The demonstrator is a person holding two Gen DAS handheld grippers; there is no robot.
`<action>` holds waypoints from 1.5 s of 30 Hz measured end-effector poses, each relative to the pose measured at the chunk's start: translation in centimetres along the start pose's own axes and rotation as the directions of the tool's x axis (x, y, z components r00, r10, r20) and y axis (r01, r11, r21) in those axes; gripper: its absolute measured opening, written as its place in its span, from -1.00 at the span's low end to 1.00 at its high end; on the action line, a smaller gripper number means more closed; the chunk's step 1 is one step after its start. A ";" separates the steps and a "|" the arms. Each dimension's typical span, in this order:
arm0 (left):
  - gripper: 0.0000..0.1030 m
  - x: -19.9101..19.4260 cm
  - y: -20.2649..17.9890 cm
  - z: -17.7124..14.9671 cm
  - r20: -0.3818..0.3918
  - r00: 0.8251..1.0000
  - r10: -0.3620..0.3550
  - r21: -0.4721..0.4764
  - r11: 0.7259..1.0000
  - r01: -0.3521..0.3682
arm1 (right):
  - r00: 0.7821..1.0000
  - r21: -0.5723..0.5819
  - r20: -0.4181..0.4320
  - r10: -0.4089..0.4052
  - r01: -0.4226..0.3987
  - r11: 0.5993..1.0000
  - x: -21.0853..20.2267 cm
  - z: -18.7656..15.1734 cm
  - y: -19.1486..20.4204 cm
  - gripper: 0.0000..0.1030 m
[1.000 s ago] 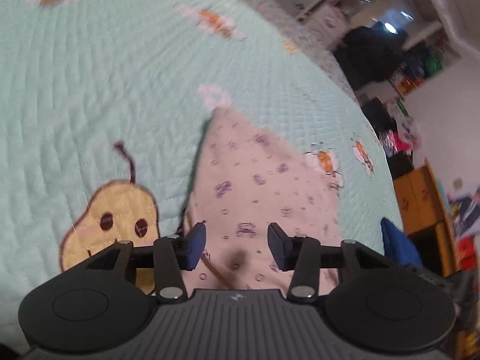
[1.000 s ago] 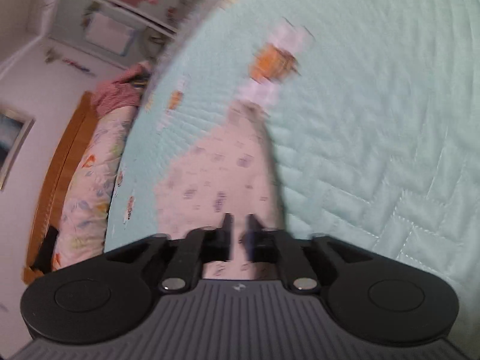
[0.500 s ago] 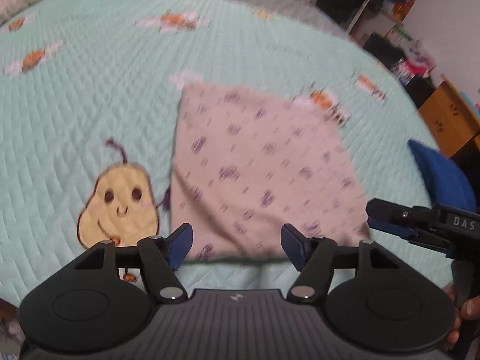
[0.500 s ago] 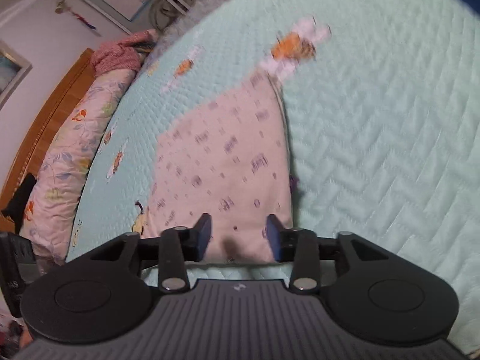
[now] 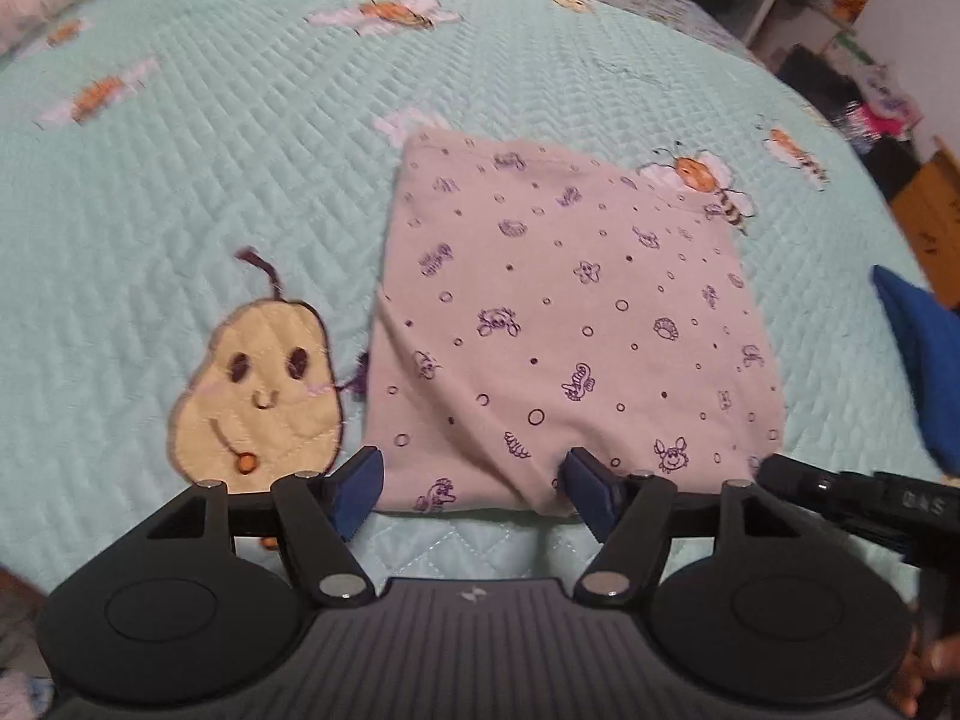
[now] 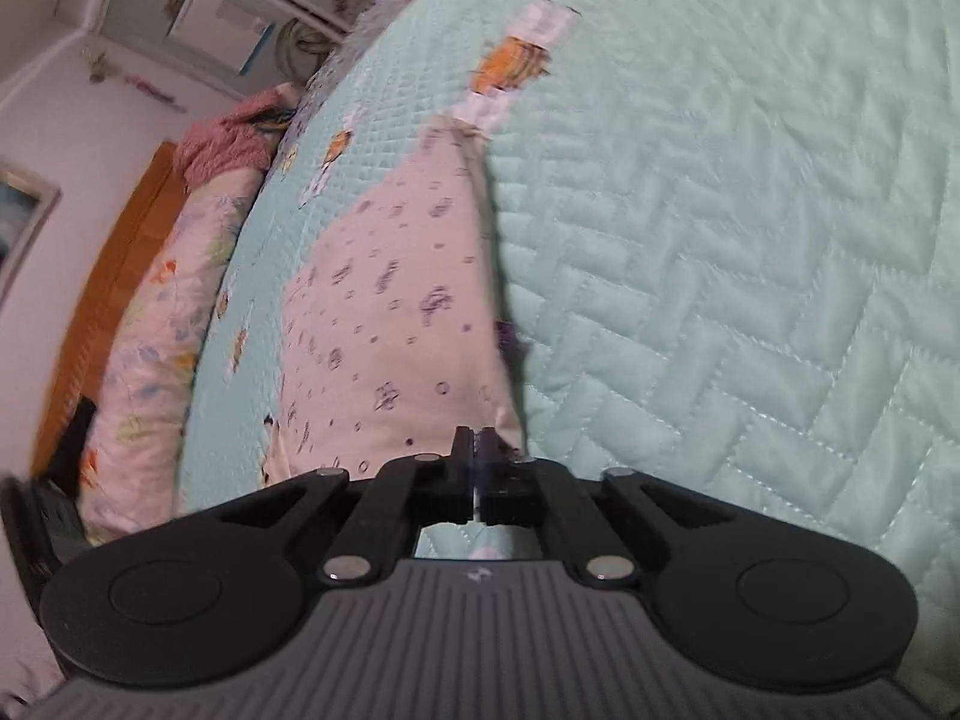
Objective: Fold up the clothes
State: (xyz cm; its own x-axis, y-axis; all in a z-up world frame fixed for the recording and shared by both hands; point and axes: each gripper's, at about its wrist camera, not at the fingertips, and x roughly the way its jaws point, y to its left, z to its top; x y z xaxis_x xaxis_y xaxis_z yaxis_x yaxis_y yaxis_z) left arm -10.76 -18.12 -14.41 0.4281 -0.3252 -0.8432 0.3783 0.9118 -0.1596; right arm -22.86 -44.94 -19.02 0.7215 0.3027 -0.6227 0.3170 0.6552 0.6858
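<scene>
A folded pink garment [image 5: 570, 324] with small purple prints lies flat on the mint quilted bedspread [image 5: 180, 150]. My left gripper [image 5: 474, 489] is open at its near edge, blue pads apart, with the cloth's hem between them and untouched. My right gripper [image 6: 475, 444] is closing: its jaws are almost together on the near right corner of the garment [image 6: 396, 324]. In the left wrist view the right gripper [image 5: 768, 467] comes in from the right, its tip at that same corner.
A yellow pear appliqué [image 5: 258, 396] is sewn into the quilt left of the garment. A blue cloth item [image 5: 918, 354] lies at the right edge. A floral pillow [image 6: 150, 360] and wooden headboard [image 6: 114, 276] line the bed's far side. Furniture and clutter stand beyond the bed.
The left gripper swung round to face the garment's near edge and its jaws widened. The right jaws opened, then closed down at the garment's near corner.
</scene>
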 end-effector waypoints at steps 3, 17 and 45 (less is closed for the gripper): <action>0.35 -1.7 -0.8 0.1 0.051 0.998 0.035 0.026 0.999 -0.036 | 1.000 -0.075 0.008 -0.016 0.017 0.997 -0.6 -0.3 1.6 -0.30; 0.36 -5.8 -2.7 1.2 0.131 0.985 0.109 0.059 0.991 -0.118 | 0.998 -0.161 0.015 -0.069 0.071 0.985 -0.5 -1.2 3.2 0.00; 0.45 -3.8 -0.5 2.7 -0.171 0.945 0.280 0.011 0.959 -0.283 | 0.896 -0.486 0.009 -0.443 0.391 0.782 0.4 2.3 16.4 0.53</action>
State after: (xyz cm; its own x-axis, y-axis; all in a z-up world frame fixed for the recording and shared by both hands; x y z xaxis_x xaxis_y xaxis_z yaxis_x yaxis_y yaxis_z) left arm -10.35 -18.06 -9.70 0.3703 -0.0087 -0.9289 0.2504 0.9639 0.0909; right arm -15.98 -35.62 -7.11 0.5117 -0.0254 -0.8588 0.2312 0.9668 0.1092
